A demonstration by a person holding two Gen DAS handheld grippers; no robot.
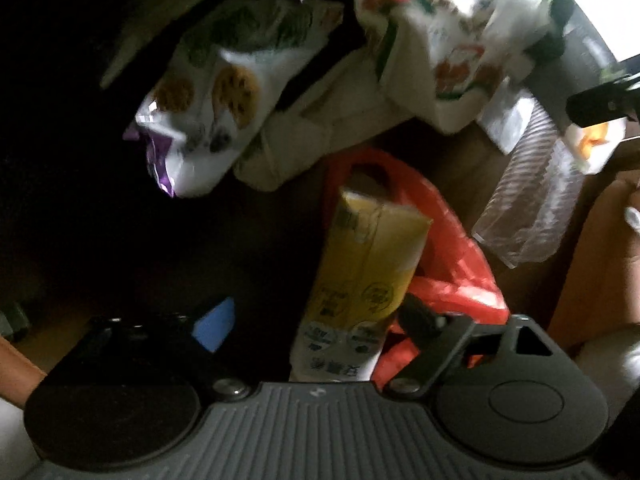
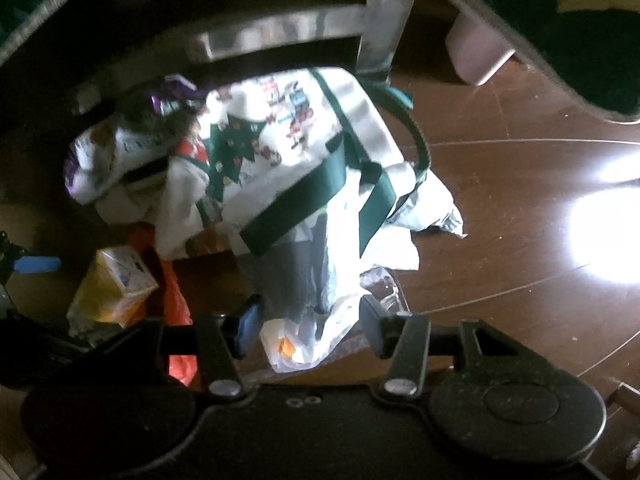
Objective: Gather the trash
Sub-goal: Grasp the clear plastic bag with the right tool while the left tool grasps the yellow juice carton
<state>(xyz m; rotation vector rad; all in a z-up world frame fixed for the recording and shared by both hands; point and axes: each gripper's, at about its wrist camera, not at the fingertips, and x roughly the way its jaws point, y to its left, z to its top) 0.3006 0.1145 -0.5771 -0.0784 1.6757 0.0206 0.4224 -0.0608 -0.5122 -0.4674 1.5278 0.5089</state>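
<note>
Both grippers gape: yellow cardboard carton (image 1: 366, 264) stands lengthwise between left gripper (image 1: 316, 320) fingers; right gripper (image 2: 310, 320) straddles white plastic wrapper (image 2: 304, 332).

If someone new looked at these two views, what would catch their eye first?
Probably the yellow carton standing on a red plastic bag between the left gripper fingers. Next, the white bag with green straps heaped on the brown floor, beside a bright glare at right.
</note>
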